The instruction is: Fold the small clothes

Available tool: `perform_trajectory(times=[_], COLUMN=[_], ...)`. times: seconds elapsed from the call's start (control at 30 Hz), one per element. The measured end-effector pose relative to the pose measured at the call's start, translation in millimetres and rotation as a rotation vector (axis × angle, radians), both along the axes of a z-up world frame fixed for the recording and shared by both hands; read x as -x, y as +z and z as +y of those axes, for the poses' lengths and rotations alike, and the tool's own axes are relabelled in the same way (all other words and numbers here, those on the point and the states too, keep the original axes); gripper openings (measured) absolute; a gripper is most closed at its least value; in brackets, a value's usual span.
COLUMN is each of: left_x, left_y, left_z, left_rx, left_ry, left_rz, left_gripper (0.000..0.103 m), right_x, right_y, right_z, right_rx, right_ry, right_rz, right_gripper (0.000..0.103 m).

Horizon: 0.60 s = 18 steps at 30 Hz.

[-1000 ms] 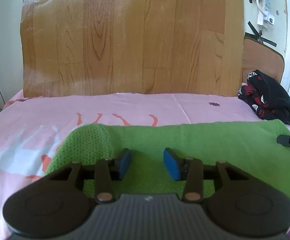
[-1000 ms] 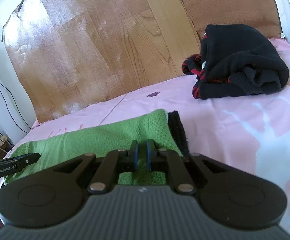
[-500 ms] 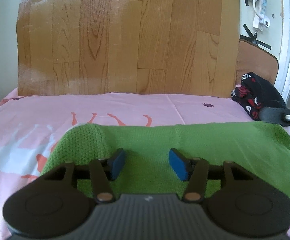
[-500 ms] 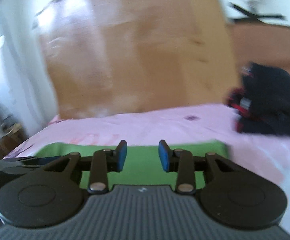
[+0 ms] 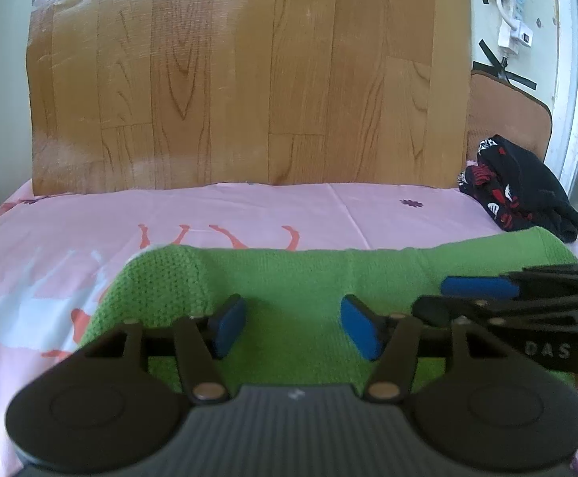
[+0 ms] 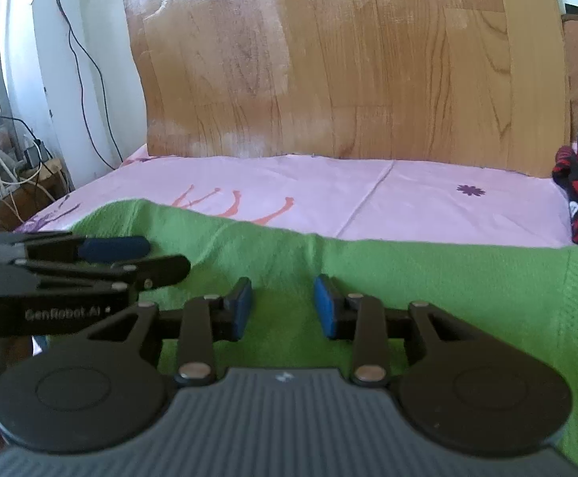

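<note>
On the left of the scene, cables (image 6: 30, 159) were observed along the wall beside the bed. The pink bedsheet (image 5: 249, 206) was found spread flat, with a wood-grain panel (image 5: 249, 71) standing behind it.

The left gripper (image 5: 292, 328) was held low over the green knitted garment (image 5: 328, 278), angled downward, its blue pads (image 5: 229, 326) parted with only cloth visible beneath and nothing clamped. Its jaws had just been opening. The right gripper (image 6: 283, 308) was held likewise over the same garment, level with and just beside the left one, pads apart and gripping nothing. In the left wrist view it was seen side-on at the right edge (image 5: 475, 294).

Compared with one second earlier, the right gripper's pads, then pressed together at the garment's right end, were noted as separated, and the tool had been carried leftward along the garment; its roll had been levelled. The left gripper had remained in place, its gap widened.

The garment was found lying across the near part of the sheet as a long folded band, its left end raised in a rounded fold and its right end squared off near the bed's edge. Bare sheet was recorded between the garment's far edge and the panel. A black and red garment (image 5: 519, 194) was noted at the far right, well apart from both grippers, with a brown cushion (image 5: 507, 119) behind it.
</note>
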<state>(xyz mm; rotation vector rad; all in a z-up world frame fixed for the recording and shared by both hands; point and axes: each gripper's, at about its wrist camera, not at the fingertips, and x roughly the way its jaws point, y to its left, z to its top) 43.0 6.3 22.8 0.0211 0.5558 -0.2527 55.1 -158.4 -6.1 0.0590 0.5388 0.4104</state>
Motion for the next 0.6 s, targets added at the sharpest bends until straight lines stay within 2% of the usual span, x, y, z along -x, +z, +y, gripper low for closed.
perform_trajectory(times=[0.27,0.4,0.6], left_x=[0.9,0.1,0.5], left_y=[0.3,0.1,-0.6], left_z=[-0.7,-3.3,-5.8], left_rx=[0.001,-0.003,-0.018], left_ry=[-0.006,-0.034,-0.033], left_rz=[0.004,0.010,0.009], left_gripper=[0.060,0.072,0.072], right_x=[29.6,48.3,54.1], right_y=[-0.7,-2.0,-5.5], right_z=[-7.7,-14.4,-24.5], right_rx=[0.038,0.065,0.001], right_ry=[0.010,0.013,-0.001], right_rz=[-0.016,-0.031,-0.021], right_gripper=[0.038,0.038,0.039])
